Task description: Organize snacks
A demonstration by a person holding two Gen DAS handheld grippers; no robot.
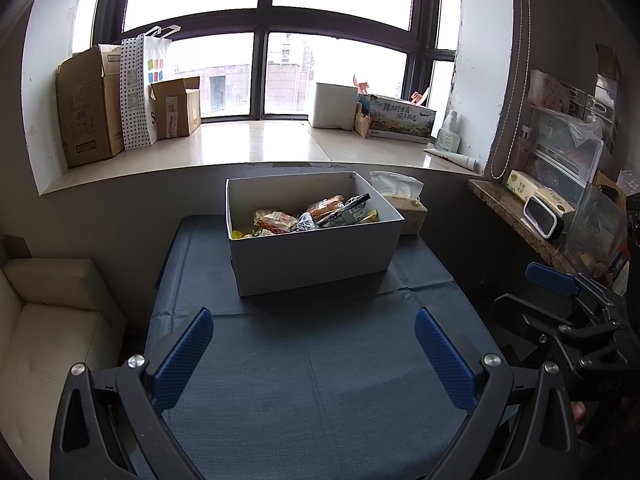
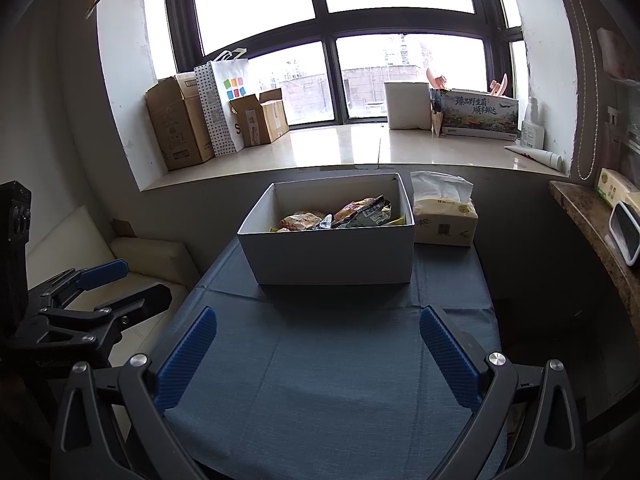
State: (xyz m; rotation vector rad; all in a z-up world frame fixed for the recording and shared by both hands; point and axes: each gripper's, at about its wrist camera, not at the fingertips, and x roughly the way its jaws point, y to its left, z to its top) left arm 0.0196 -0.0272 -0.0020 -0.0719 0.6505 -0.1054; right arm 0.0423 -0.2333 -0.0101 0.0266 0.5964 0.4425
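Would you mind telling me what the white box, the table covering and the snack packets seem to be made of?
White box: likely matte cardboard, with thin straight walls and crisp edges.
Table covering: looks like woven blue-grey fabric, with fold creases and a fine weave.
Snack packets: probably glossy plastic or foil film, crinkled and catching light.

window: bright daylight | sill: pale stone | sofa: cream

Both wrist views face the window across the table, left gripper beside right gripper. Both share the white box well ahead of the fingers.
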